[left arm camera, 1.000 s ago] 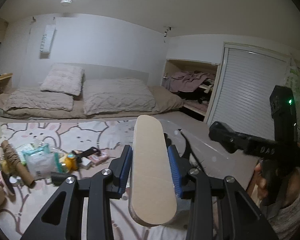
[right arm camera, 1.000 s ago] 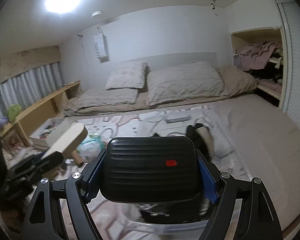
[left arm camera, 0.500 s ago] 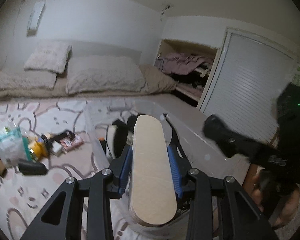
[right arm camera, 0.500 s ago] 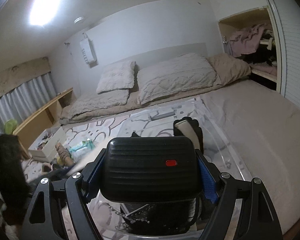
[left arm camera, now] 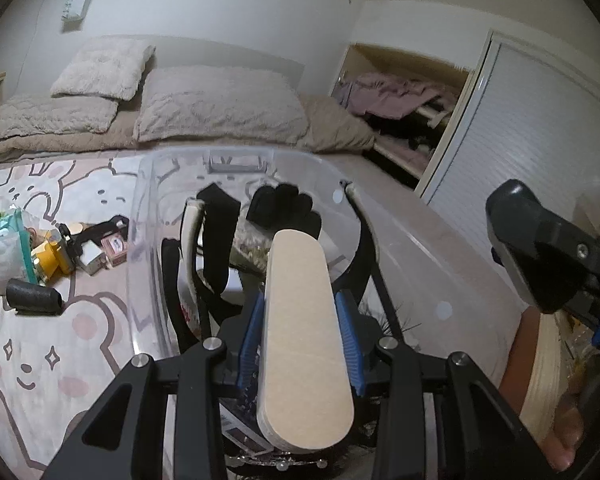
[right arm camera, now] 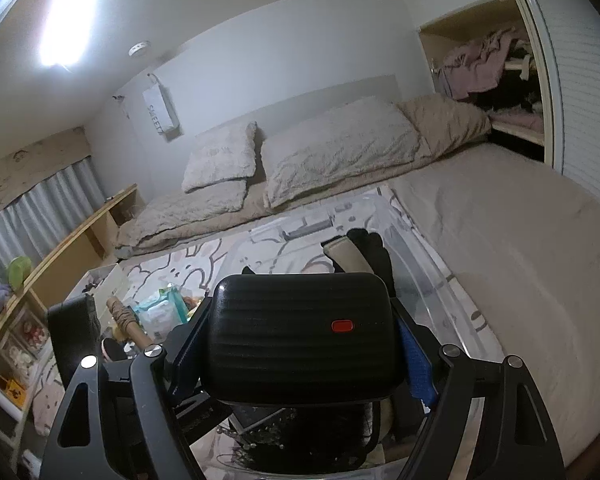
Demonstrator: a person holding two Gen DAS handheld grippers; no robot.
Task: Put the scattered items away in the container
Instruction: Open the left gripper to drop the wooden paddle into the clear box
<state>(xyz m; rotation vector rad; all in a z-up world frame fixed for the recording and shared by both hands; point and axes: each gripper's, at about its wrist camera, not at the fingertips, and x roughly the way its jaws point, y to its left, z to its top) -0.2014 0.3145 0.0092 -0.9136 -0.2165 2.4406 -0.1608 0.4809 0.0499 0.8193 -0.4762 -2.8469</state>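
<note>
My left gripper point(left arm camera: 299, 344) is shut on a flat beige oval board point(left arm camera: 300, 332) and holds it over the clear plastic bin point(left arm camera: 148, 216). Black gloves and straps point(left arm camera: 284, 208) lie inside the bin. My right gripper point(right arm camera: 300, 360) is shut on a black ribbed case point(right arm camera: 300, 340) with a red mark, also above the bin point(right arm camera: 428, 276). The right gripper with the case shows at the right edge of the left wrist view point(left arm camera: 540, 252).
Scattered items lie on the bunny-print rug left of the bin: a wipes pack point(left arm camera: 0, 256), a yellow object point(left arm camera: 54, 258), a black roll point(left arm camera: 34, 300), a small pink box point(left arm camera: 114, 246). A cardboard tube point(right arm camera: 126, 320) lies by the shelf. Bedding and pillows point(left arm camera: 220, 108) are behind.
Both grippers have moved with their loads from beside the scattered items to above the bin and tilted down toward it. Their grips are unchanged.
</note>
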